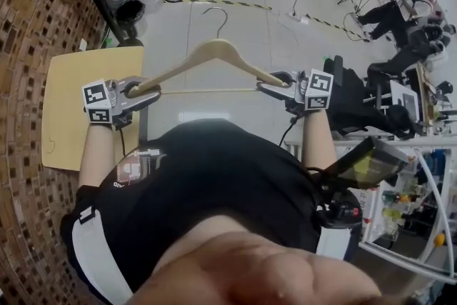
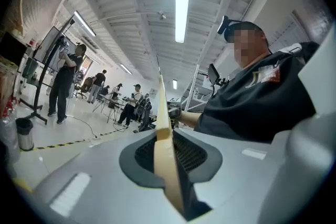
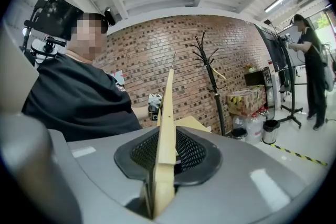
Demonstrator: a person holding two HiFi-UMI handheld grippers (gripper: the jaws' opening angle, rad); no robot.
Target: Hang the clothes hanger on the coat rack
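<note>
**Item:** hanger (image 1: 214,52), wood with a wire hook.
**Location:** in the air at the person's 12 o'clock, lying roughly flat. The hook points away toward 12. It touches neither rack nor worktop.

**Left gripper** (image 1: 146,91): narrow, pinched on the hanger's left tip. Its own view shows the wood edge-on between the pads.

**Right gripper** (image 1: 273,86): narrow, pinched on the right tip in the same edge-on hold.

**Rack** (image 3: 212,81): black and branched, standing by the brick wall. From the head view its pole sits around 10 to 11 o'clock, well apart from the hanger.

**Worktop** (image 1: 71,118): pale, at 9 o'clock, against the wall and just beside the left gripper.

**Step in hand (my judgement):** carrying the hanger to the rack. The hanging itself is not yet done.

**Handling notes (judgement):**
- Keep both tips level and moving as one. Two holds on one stiff piece will fight if either wrist twists.
- Turn the whole hanger toward 10 o'clock so the hook leads.
- Pass wide of the worktop corner.
- Tip the hanger upright before reaching a branch.
- Bring the hook above a branch, then lower it until the wire takes the weight.
- Let go one end at a time, and only once the hook is seated.
- Likely trouble: the hook snagging a neighbouring branch, or the hanger swinging off on release.
</note>
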